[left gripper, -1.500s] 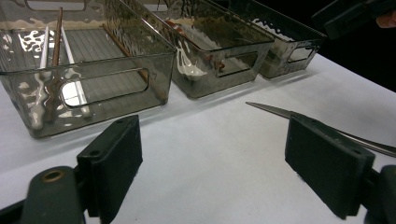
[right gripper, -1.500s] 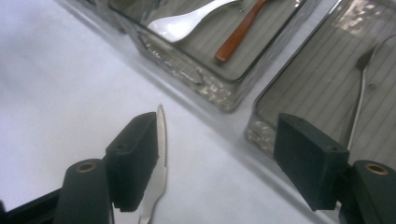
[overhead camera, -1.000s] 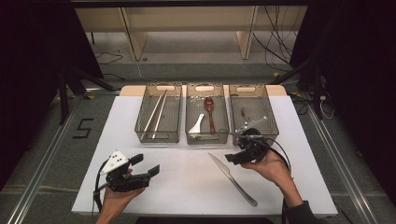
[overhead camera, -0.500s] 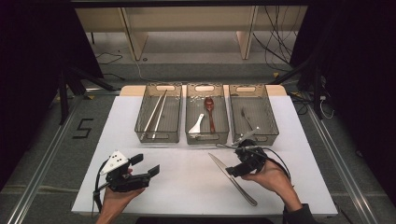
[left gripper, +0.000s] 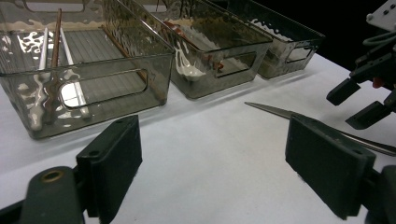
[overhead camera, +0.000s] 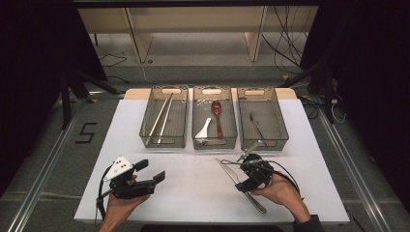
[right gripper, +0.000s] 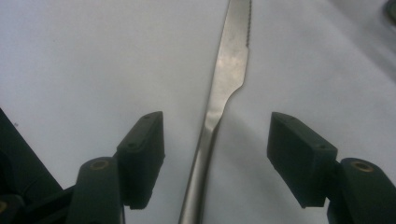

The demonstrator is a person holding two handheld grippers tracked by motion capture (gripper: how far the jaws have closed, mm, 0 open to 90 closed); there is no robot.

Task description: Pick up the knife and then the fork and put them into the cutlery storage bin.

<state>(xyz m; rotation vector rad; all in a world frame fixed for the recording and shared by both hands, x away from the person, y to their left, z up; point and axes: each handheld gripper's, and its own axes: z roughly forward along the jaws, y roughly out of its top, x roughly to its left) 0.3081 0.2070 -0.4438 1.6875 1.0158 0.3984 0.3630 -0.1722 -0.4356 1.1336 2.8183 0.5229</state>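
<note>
The white desk [overhead camera: 193, 193] carries three smoky bins [overhead camera: 214, 118] at its far side (chopsticks, spoons, a fork inside), well clear of the work. Near the front lies the knife [right gripper: 219, 88], flat, between the right gripper [overhead camera: 243, 181] fingers, which have just been closing but aren't touching it. The left gripper [overhead camera: 150, 171] hovers released.

Right gripper [overhead camera: 244, 175] hides the knife's [overhead camera: 231, 170] middle.

Bright table, dark surroundings, soft focus
</note>
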